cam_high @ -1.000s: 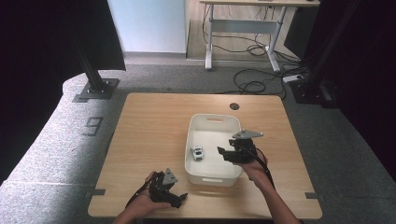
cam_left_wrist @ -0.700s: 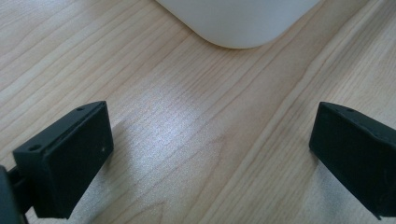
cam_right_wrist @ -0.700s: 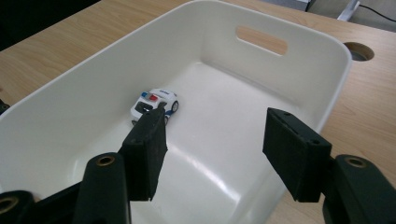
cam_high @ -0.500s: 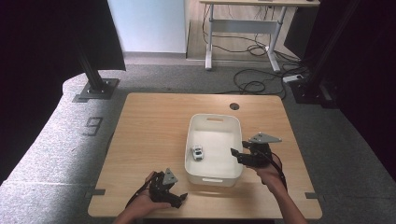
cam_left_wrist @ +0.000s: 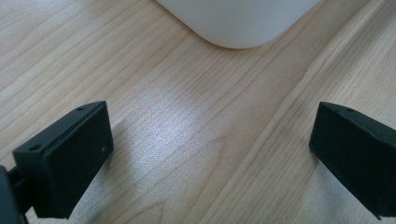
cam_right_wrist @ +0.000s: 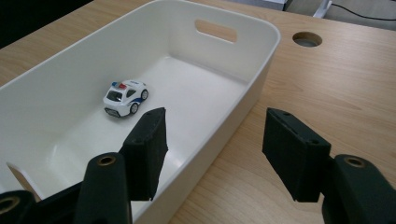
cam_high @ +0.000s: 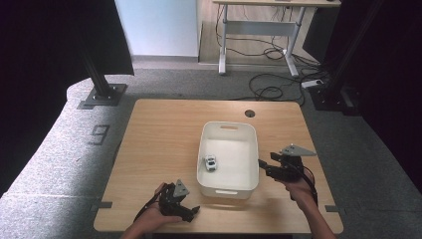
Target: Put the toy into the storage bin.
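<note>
White police toy car (cam_right_wrist: pixel 125 97) with blue stripe, right gripper view

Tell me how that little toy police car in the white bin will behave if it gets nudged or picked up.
The toy police car stands on four wheels, so a nudge along its length would probably send it rolling across the smooth floor of the white bin. It looks small and plastic, so likely light and stiff. Its rounded, glossy body may slip between the fingers unless gripped across its flat sides.
</note>
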Tool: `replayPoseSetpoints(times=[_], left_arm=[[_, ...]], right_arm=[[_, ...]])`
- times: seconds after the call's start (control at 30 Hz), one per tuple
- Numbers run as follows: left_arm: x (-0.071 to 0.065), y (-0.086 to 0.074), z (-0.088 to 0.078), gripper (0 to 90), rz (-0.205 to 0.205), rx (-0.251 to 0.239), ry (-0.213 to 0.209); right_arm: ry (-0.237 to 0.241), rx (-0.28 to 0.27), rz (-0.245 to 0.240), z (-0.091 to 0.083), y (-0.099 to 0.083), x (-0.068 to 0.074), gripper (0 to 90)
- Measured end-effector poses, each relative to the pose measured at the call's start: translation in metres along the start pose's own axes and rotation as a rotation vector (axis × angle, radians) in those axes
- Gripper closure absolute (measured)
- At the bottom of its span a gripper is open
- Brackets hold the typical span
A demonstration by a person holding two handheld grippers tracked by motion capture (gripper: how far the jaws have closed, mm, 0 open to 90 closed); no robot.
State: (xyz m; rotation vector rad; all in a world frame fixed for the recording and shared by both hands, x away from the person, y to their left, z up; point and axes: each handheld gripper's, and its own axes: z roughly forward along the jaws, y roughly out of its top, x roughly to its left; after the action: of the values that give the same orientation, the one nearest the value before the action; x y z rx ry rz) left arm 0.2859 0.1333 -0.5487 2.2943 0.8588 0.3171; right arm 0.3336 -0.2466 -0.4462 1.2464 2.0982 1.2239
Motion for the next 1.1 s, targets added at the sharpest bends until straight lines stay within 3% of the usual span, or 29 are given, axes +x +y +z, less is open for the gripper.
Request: replayPoseSetpoints(times=[0.5,0.8,1.1], left_arm=[[0.0,0.0,0.0,0.0,-0.001,-0.002,0.001],[0.0,0.0,0.0,0.0,-0.002,-0.001,0.003],[0.0,0.0,0.0,0.0,-0.002,-0.002,0.003]], right_arm=[[-0.038,0.009,0.019,-0.016,-0.026,-0.018,40.3],[-0.071,0.04,0.035,-0.016,-0.046,-0.031,40.2],[-0.092,0.044,0.044,-0.016,-0.054,-0.037,39.2]])
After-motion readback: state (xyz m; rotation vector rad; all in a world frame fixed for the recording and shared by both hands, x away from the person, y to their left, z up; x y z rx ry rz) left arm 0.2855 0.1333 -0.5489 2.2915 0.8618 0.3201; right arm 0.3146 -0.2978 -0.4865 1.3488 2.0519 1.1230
